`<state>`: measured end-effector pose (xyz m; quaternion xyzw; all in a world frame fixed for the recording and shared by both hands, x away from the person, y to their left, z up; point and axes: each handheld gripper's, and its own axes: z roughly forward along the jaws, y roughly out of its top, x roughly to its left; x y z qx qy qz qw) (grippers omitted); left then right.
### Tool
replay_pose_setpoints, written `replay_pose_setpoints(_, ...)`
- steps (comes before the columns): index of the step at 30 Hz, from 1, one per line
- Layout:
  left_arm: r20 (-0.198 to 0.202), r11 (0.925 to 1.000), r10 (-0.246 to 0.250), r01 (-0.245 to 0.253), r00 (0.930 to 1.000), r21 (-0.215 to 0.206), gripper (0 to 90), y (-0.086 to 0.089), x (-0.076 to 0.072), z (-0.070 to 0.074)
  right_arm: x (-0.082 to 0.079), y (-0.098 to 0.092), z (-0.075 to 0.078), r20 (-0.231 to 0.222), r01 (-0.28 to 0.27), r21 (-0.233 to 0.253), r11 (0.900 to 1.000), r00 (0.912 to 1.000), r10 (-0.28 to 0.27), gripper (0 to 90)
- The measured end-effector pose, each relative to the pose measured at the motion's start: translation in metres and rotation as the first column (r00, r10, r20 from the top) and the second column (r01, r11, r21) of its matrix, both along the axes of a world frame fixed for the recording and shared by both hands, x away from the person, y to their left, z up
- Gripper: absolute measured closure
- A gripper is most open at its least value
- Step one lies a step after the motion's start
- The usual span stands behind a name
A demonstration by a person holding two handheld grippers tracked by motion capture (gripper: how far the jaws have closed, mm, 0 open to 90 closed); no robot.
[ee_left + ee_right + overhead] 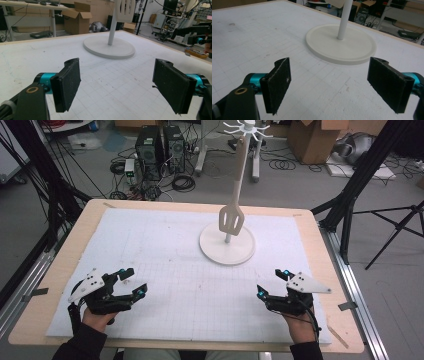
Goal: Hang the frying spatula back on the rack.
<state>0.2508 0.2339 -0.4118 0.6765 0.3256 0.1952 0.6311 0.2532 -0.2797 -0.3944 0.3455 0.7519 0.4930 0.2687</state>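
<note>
Spatula [231,219] hangs from the top of a white rack [227,251] in the high view, its slotted blade low beside the pole, above the round base. The rack stands on the tabletop [165,285] toward one o'clock from centre. Left tongs [131,281] sit at about seven o'clock and right tongs [272,282] at about five, both released with jaws spread, well apart from the rack and holding nothing.

In the left gripper view, the left tongs [120,85] gape wide (bare gridded mat between the pads); the rack [109,46] lies ahead at twelve o'clock, the spatula [124,10] at the top edge above it.

In the right gripper view, the right tongs [337,83] likewise stand apart, and the rack [340,45] sits near, at twelve to one o'clock.
</note>
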Motion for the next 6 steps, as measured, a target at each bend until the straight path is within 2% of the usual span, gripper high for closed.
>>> replay_pose_setpoints(6,-0.005,1.0,0.004,-0.004,1.0,-0.004,22.6,0.0002,0.0008,-0.001,0.0003,-0.0013,-0.0003,-0.006,0.002,0.006,1.0,1.0,-0.002,18.0)
